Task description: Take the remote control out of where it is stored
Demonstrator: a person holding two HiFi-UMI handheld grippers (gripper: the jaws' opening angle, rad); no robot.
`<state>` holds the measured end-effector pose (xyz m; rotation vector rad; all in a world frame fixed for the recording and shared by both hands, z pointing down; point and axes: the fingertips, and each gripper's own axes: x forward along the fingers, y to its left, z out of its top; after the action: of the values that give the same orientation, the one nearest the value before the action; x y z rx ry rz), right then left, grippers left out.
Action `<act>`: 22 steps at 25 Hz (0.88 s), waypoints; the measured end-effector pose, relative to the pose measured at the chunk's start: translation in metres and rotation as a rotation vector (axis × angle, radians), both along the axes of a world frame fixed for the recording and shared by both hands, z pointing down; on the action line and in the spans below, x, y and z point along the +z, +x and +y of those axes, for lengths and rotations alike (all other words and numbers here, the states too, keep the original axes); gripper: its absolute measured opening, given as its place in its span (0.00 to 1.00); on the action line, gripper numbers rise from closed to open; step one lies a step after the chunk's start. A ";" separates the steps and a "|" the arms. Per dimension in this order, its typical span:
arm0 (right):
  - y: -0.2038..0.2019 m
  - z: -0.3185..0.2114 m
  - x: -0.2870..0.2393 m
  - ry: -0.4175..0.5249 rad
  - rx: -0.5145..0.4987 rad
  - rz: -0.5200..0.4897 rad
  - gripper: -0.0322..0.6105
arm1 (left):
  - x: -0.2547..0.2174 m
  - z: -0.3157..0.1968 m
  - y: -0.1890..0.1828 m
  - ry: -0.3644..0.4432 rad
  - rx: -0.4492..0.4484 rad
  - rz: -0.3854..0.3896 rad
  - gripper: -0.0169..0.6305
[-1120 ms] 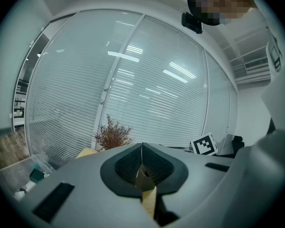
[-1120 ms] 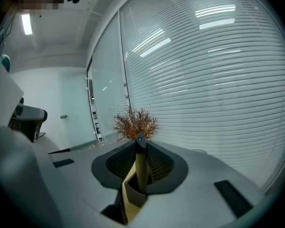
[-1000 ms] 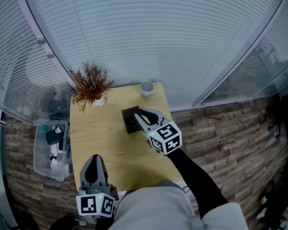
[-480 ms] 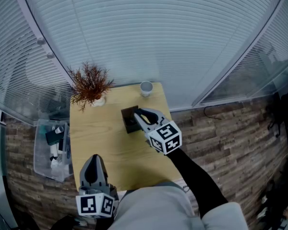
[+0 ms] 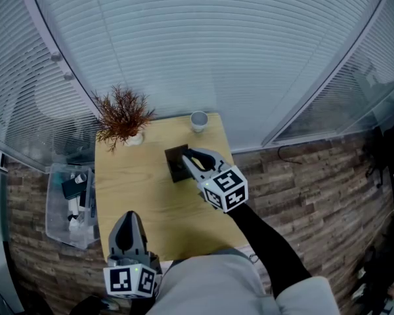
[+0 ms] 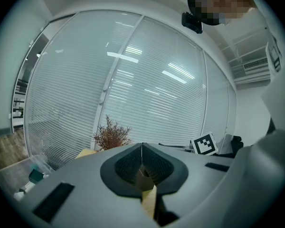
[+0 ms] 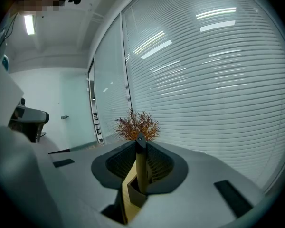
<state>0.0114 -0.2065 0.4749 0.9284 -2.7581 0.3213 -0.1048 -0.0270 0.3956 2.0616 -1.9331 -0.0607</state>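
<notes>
On the wooden table point(image 5: 131, 182) stands a small dark holder point(image 5: 175, 164). My right gripper point(image 5: 189, 157) sits over its right side. In the right gripper view a slim dark remote control point(image 7: 140, 167) stands upright between the pads, its lower end in the brown holder point(image 7: 132, 197). The jaws are shut on the remote. My left gripper point(image 5: 127, 231) hangs low at the table's near left edge, jaws shut together point(image 6: 142, 163) with nothing between them. In the head view the right gripper hides the remote.
A white cup point(image 5: 198, 120) stands at the table's far edge and a reddish dried plant point(image 5: 123, 115) at its far left corner. A clear plastic bin point(image 5: 71, 205) with several items sits on the floor to the left. Glass walls with blinds lie behind.
</notes>
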 end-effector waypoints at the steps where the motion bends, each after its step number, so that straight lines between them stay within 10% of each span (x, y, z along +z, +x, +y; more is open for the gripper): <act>1: 0.000 0.000 -0.001 0.001 0.000 0.000 0.16 | 0.000 0.000 0.000 0.000 0.002 0.000 0.04; 22: 0.007 0.008 -0.017 0.020 0.004 -0.029 0.16 | 0.001 0.003 0.004 0.000 0.003 0.002 0.04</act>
<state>0.0188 -0.1981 0.4580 0.9421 -2.7913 0.3104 -0.1007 -0.0245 0.3966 2.0640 -1.9282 -0.0617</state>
